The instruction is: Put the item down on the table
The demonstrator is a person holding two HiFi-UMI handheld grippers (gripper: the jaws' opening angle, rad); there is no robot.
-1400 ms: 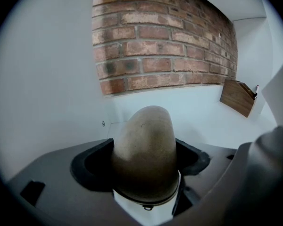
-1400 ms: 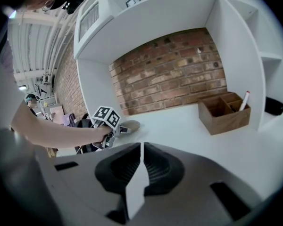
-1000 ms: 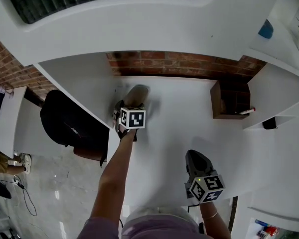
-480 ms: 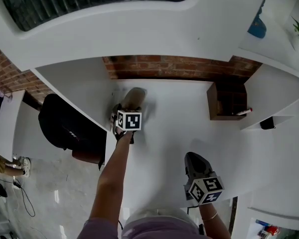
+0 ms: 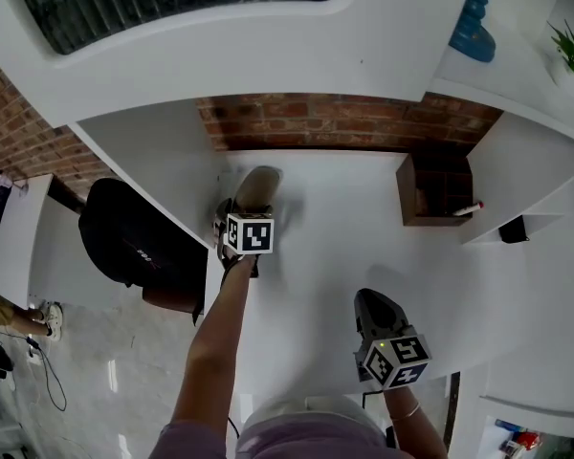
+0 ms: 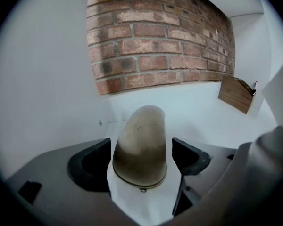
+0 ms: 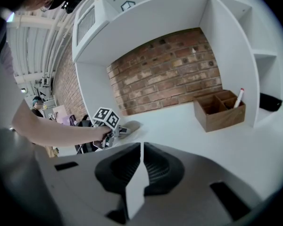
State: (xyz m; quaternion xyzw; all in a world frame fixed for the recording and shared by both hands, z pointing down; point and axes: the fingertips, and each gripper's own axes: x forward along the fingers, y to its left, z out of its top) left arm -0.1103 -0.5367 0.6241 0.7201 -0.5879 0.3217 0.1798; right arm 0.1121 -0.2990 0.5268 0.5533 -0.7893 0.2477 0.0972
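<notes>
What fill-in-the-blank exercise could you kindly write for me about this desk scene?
Between the jaws of the left hand-held gripper, the tan pouch rests on the white ____.
Behind the table, the back wall is bare red ____.
The wooden box stands on the person's ____ side.
Missing words: table; brick; right.

We see a brown wooden box (image 5: 438, 191) with a pen (image 5: 466, 208) by the brick wall (image 5: 344, 122), and a black bag (image 5: 124, 242).
</notes>
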